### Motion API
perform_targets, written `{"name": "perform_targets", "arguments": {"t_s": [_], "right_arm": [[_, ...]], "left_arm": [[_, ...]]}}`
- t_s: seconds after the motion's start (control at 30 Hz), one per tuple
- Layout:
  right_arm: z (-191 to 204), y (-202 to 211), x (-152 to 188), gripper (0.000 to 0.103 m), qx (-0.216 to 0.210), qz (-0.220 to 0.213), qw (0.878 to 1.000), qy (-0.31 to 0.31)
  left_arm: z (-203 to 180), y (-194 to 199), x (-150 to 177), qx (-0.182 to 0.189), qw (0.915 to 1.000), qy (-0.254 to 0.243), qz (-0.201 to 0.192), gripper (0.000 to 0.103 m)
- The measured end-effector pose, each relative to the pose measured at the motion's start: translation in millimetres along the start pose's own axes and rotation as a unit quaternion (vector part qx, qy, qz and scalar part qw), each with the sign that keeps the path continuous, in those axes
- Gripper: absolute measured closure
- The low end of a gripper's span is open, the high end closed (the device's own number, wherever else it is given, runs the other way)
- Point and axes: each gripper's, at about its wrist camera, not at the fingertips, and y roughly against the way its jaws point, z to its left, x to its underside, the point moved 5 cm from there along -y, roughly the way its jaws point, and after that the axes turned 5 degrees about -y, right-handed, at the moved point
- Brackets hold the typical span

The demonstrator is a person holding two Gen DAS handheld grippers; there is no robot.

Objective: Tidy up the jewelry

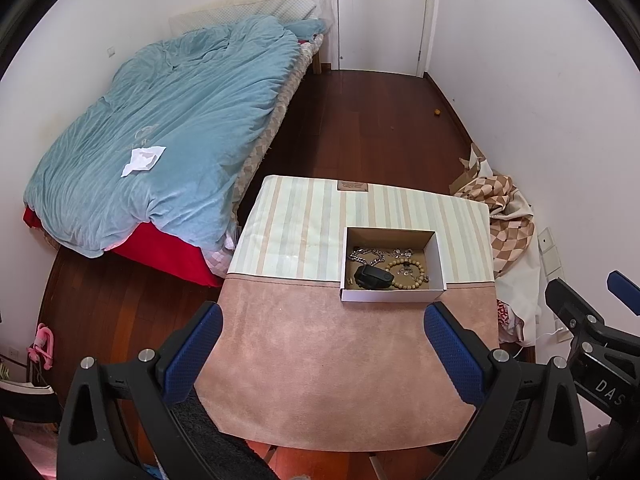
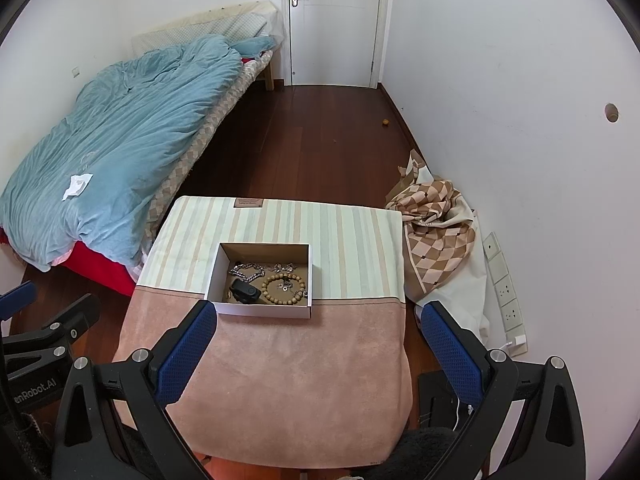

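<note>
Both grippers hover, fingers spread, empty
Jewelry box (image 2: 262, 280) lies ahead, nearer the right gripper (image 2: 320, 356) than the left gripper (image 1: 324, 352)

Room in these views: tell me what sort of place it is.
Most likely a bedroom in a home. A bed with a rumpled blue duvet stands against the wall, a white door closes the far end, and a cloth-covered table holds a box of jewelry.
</note>
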Motion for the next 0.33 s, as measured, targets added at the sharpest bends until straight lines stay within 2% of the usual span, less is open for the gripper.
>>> {"name": "perform_targets", "arguments": {"t_s": [0.33], "right_arm": [[-0.1, 0.4, -0.5, 0.0, -0.002, 0.001, 1.0, -0.001]], "left_arm": [[-5.5, 3.7, -0.1, 0.007, 1.0, 0.002, -0.004, 0.0]]}}
